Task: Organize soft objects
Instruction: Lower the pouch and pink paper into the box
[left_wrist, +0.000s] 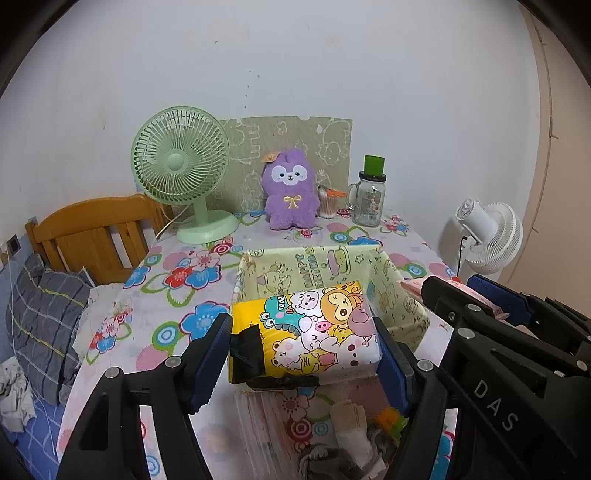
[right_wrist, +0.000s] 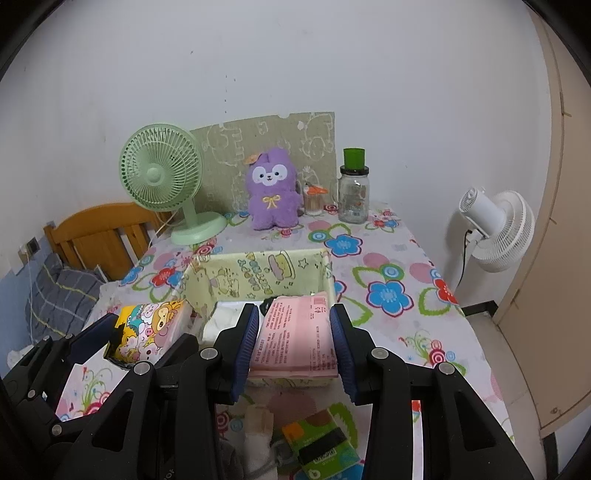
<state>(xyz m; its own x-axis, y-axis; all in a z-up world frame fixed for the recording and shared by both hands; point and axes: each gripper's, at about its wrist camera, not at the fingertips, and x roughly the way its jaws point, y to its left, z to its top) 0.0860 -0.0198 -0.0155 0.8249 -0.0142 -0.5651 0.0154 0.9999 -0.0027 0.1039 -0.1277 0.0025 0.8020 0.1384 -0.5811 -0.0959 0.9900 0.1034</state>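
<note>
My left gripper (left_wrist: 303, 352) is shut on a yellow cartoon tissue pack (left_wrist: 306, 328) and holds it over the near left edge of the pale green fabric box (left_wrist: 332, 260). My right gripper (right_wrist: 293, 341) is shut on a pink tissue pack (right_wrist: 295, 339) and holds it over the near edge of the same box (right_wrist: 258, 273). The yellow pack also shows at the left in the right wrist view (right_wrist: 147, 328). White soft items (right_wrist: 225, 317) lie inside the box. The right gripper's fingers (left_wrist: 498, 301) show at the right of the left wrist view.
A purple plush (left_wrist: 290, 188), a green desk fan (left_wrist: 183, 166), a glass jar (left_wrist: 369, 199) and a cotton swab cup (left_wrist: 328, 203) stand at the table's back. Socks (right_wrist: 258, 435) and a green packet (right_wrist: 321, 443) lie near the front. A white fan (right_wrist: 495, 229) stands right, a bed (left_wrist: 44, 314) left.
</note>
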